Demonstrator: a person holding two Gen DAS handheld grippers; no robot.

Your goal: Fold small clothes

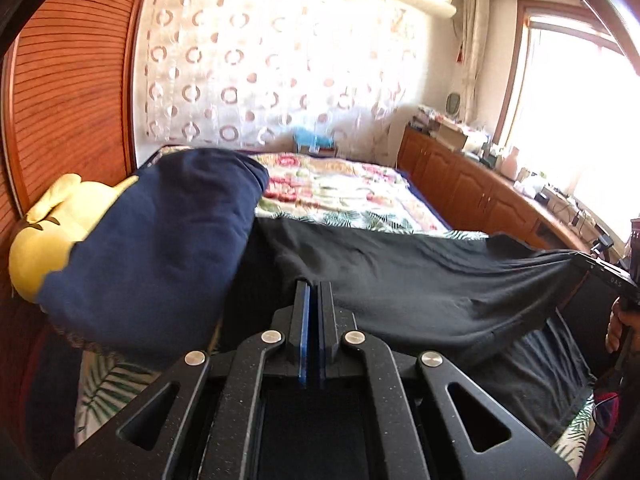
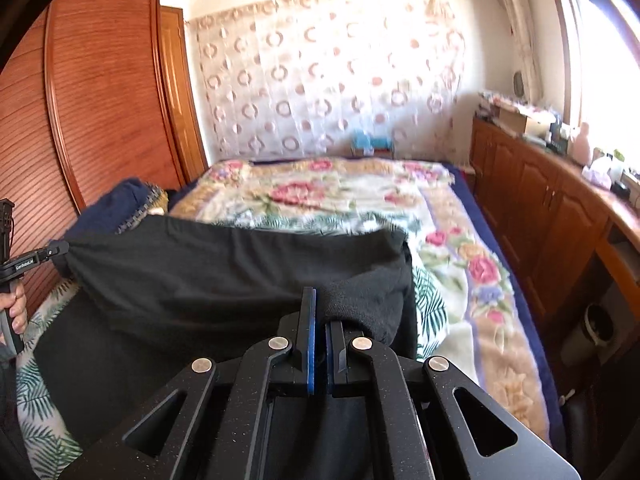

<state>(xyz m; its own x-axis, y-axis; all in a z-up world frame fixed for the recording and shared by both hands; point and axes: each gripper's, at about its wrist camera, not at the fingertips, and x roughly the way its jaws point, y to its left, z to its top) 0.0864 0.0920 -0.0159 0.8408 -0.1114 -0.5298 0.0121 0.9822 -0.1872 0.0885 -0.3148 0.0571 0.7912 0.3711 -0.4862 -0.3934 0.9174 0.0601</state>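
You are holding the black garment [image 1: 400, 280] stretched above the bed [image 1: 340, 188], the left claw [image 1: 314, 292] clamped on one edge and the right claw [image 2: 320, 312] pinching a bunched fold of the other, so the cloth is spanning the gap between them with its lower part trailing on the bedspread. From left to right, you are risking a snag on the navy bundle [image 1: 160, 240] just beside the left claw, a sagging middle that creases, and a thin pinch slipping free.
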